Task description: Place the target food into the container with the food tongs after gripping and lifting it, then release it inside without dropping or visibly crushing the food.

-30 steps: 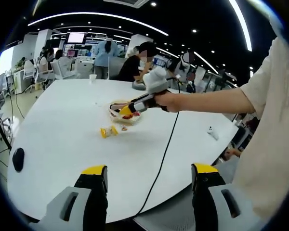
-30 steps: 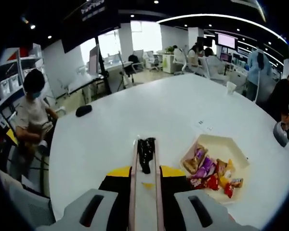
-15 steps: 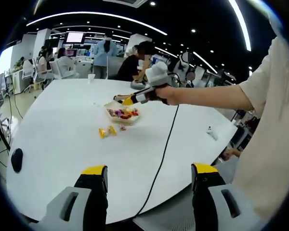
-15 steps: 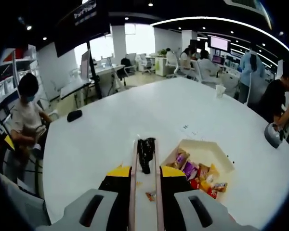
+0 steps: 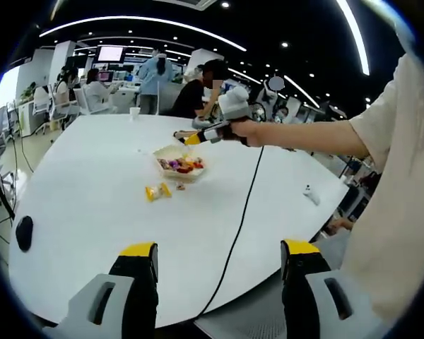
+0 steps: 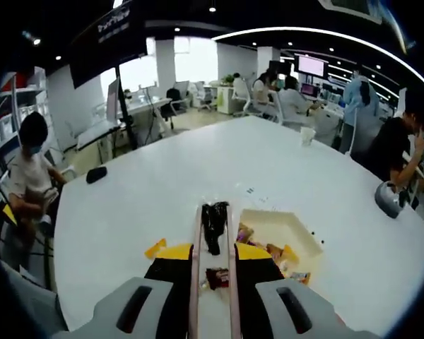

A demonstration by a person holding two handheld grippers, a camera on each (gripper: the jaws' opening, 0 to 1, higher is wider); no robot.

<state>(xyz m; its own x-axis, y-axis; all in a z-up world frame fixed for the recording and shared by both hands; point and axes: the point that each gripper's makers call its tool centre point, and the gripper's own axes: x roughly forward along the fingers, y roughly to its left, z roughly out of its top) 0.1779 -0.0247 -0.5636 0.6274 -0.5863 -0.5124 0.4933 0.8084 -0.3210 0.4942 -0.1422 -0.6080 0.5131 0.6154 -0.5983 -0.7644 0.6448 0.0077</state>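
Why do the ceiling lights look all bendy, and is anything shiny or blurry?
Left gripper view: the fisheye lens bends the ceiling light strips into arcs, and the far people look soft. Right gripper view: the white table shows pale glare, and its edge curves too.

I see a large round white table [image 5: 92,205] spread below me, with a black computer mouse [image 5: 25,232] lying near its edge and a thin black cable [image 5: 234,233] trailing across its top. A white paper cup [image 5: 134,114] stands at the far side, and a small white object [image 5: 310,195] lies near the opposite edge. A grey helmet-like dome [image 6: 388,200] rests on the table, beside a seated person in a black shirt [image 6: 394,145]. Another seated person in a light shirt [image 6: 27,173] is off the table's edge. Long white ceiling light strips [image 5: 141,25] curve overhead.
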